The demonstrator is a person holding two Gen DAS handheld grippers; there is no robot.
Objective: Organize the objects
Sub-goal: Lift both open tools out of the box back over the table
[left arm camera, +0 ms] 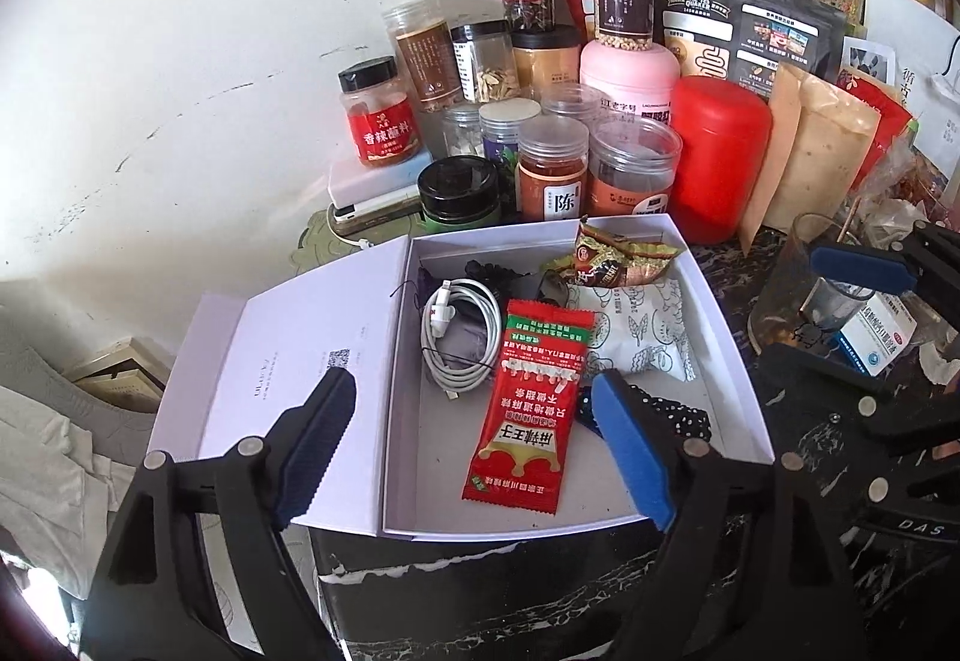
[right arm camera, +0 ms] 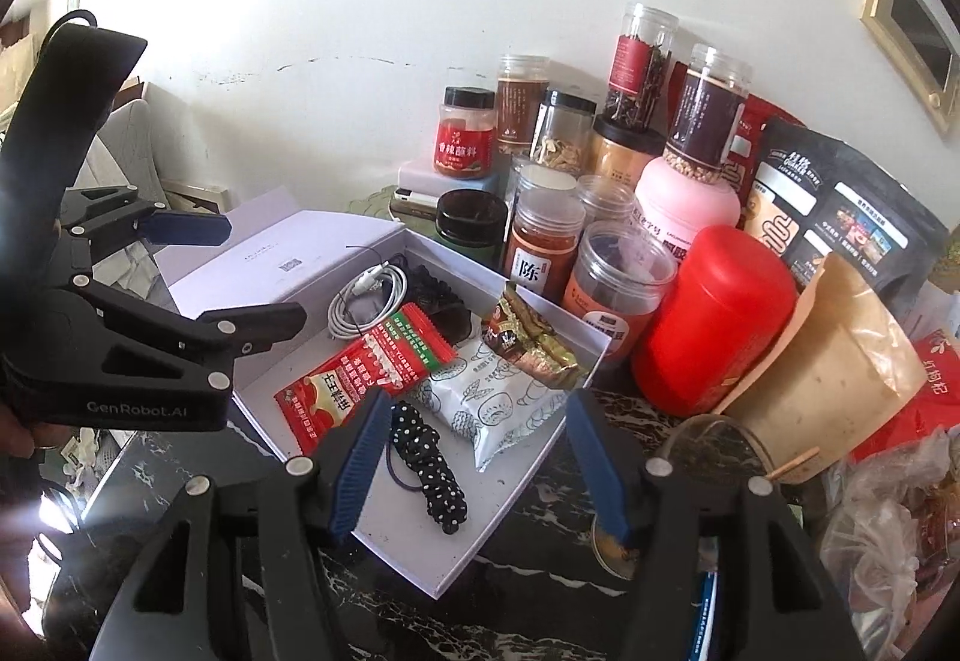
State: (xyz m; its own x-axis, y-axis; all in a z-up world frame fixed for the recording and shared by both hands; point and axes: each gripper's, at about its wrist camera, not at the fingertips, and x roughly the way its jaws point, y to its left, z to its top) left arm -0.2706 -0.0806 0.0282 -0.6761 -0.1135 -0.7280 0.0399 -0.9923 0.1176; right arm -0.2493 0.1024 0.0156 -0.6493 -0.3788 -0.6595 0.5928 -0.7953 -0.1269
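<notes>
A white box (left arm camera: 729,343) (right arm camera: 408,517) lies open on the dark marble top, its lid (left arm camera: 288,361) (right arm camera: 270,247) folded out to the left. Inside are a red snack packet (left arm camera: 528,409) (right arm camera: 360,379), a coiled white cable (left arm camera: 462,343) (right arm camera: 366,301), a white patterned packet (left arm camera: 642,331) (right arm camera: 498,409), a brown-gold packet (left arm camera: 618,259) (right arm camera: 528,343) and a black polka-dot scrunchie (right arm camera: 426,463). My left gripper (left arm camera: 474,385) (right arm camera: 252,271) hovers open above the box's near left side, holding nothing. My right gripper (right arm camera: 477,400) (left arm camera: 840,313) hangs open over the box's near right corner, also empty.
Several spice jars (left arm camera: 552,169) and a red canister (left arm camera: 720,156) (right arm camera: 714,319) crowd the wall behind the box. Pouches (right arm camera: 834,361) lean at the right. A clear glass (left arm camera: 786,289) and a small blue-and-white carton (left arm camera: 876,337) stand right of the box.
</notes>
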